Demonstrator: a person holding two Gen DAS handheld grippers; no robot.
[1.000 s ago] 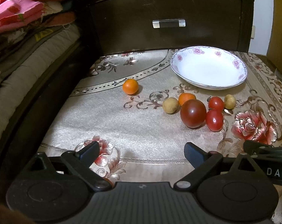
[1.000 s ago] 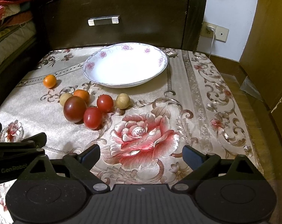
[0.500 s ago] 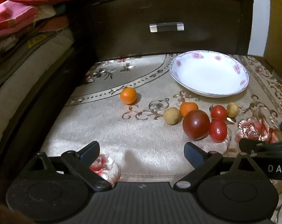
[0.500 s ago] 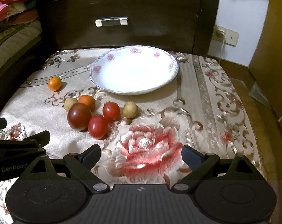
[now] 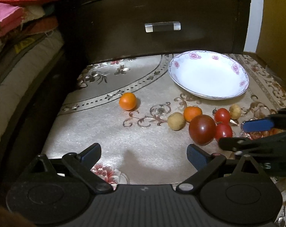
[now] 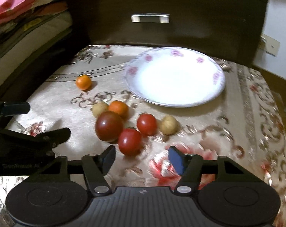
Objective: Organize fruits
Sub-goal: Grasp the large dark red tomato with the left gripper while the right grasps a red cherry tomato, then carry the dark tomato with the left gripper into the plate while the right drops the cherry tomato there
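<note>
- Fruit lies loose on the patterned cloth [image 6: 237, 117]; going left to right in the right wrist view: a lone orange fruit [image 6: 83, 82] at left centre, then the cluster at centre, then the empty white plate [image 6: 217, 92] at upper right.
- Left gripper [image 5: 144, 153], bottom of its own view, is spread wide over bare cloth, holding nothing.
- Right gripper [image 6: 141, 158] is closing; nothing sits between the pads, and the nearest red tomato [image 6: 130, 141] lies just above the gap.
- That tomato looks light, smooth, likely slippery and easily bruised: take it gently across its widest part.
- It is near-round, with no clear long axis; its stem end I cannot make out.
</note>
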